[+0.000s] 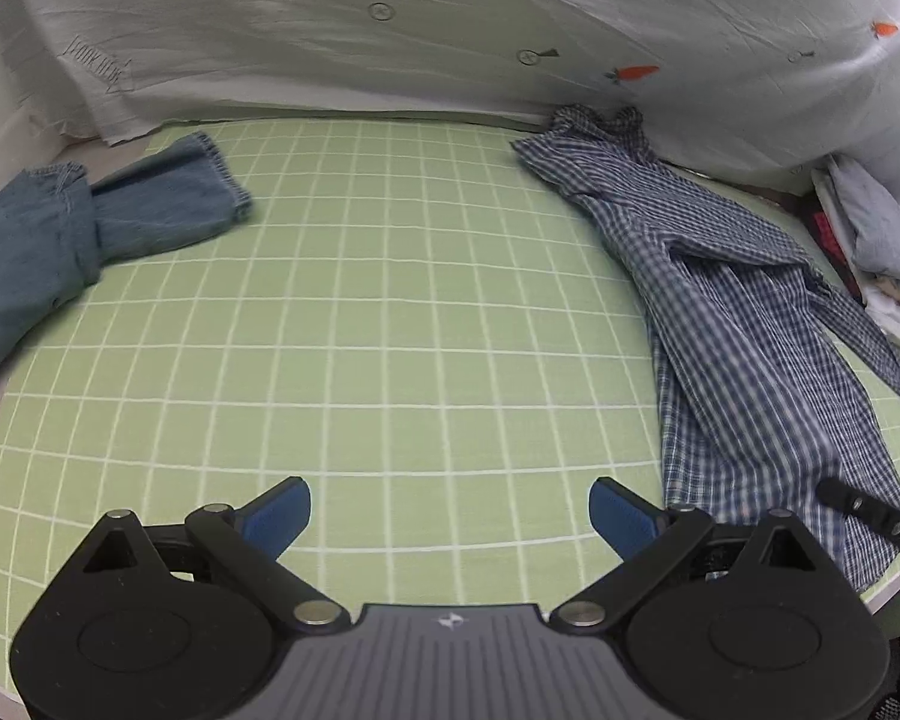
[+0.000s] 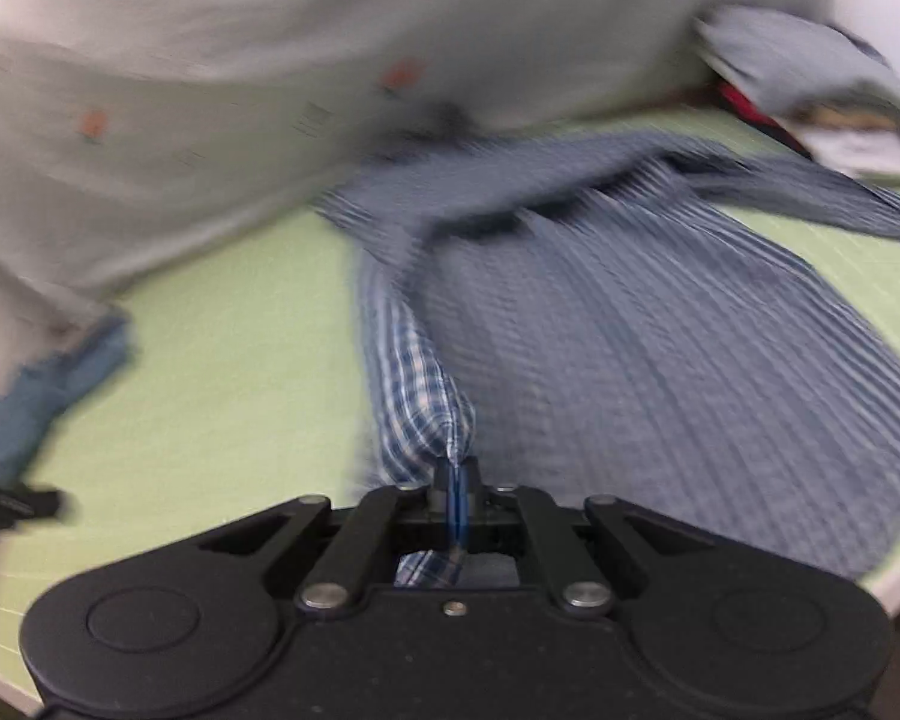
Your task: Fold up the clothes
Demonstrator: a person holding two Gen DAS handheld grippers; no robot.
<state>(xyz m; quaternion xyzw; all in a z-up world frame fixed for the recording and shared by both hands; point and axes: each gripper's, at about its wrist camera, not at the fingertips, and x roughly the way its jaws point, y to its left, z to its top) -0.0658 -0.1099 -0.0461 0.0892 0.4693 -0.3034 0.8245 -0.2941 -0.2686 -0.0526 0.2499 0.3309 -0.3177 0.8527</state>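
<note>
A blue-and-white checked shirt (image 1: 744, 324) lies stretched along the right side of the green gridded mat (image 1: 390, 300). My left gripper (image 1: 450, 516) hovers open over bare mat, its blue pads (image 1: 276, 516) wide apart and holding nothing; the shirt's hem is just to its right. In the blurred right wrist view, my right gripper (image 2: 456, 480) is shut on a pinched fold of the checked shirt (image 2: 660, 348) near its lower edge, lifting the cloth into a small peak. Part of the right gripper (image 1: 870, 513) shows as a dark bar over the hem.
Folded blue denim (image 1: 60, 240) lies at the mat's far left. White printed fabric (image 1: 450, 30) drapes along the back. A pile of light clothes (image 1: 870, 240) sits at the far right. The mat's front right edge (image 1: 894, 582) is close to the shirt's hem.
</note>
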